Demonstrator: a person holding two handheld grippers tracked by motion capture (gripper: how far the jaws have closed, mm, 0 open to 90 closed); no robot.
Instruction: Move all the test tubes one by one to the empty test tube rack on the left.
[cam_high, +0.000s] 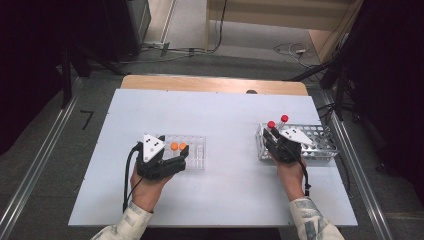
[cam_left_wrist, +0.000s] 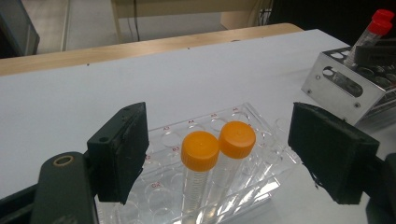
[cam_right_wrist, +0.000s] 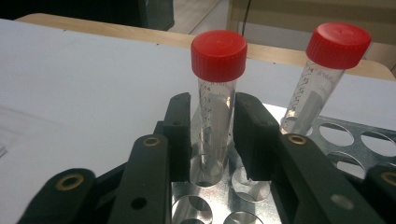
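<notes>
So right now my right gripper (cam_right_wrist: 212, 140) has its fingers closed in around the clear body of a red-capped tube (cam_right_wrist: 215, 93), just below the cap, and the tube sits upright in a hole at the near-left corner of the metal rack (cam_high: 320, 145) on the right side of the counter (cam_high: 215, 200). From the right gripper view the pads look to be touching the plastic or a hair off it, I honestly can't tell which. A second red-capped tube (cam_right_wrist: 322, 79) stands in the next hole along, close enough that I need to mind it.

My left gripper (cam_left_wrist: 217, 154) is wide open, fingers well apart, hanging just in front of the clear plastic rack (cam_high: 197, 155) with two orange-capped tubes (cam_left_wrist: 219, 149) standing side by side in it.

Handling-wise: these tubes look light, stiff and smooth, so I reckon slippery. Thin plastic, probably fine with a firm pinch but no need to crush it. I'd hold the body right under the cap so the cap lip acts as a stop, then lift straight up so it doesn't bind in the metal hole or tip the neighbour.
</notes>
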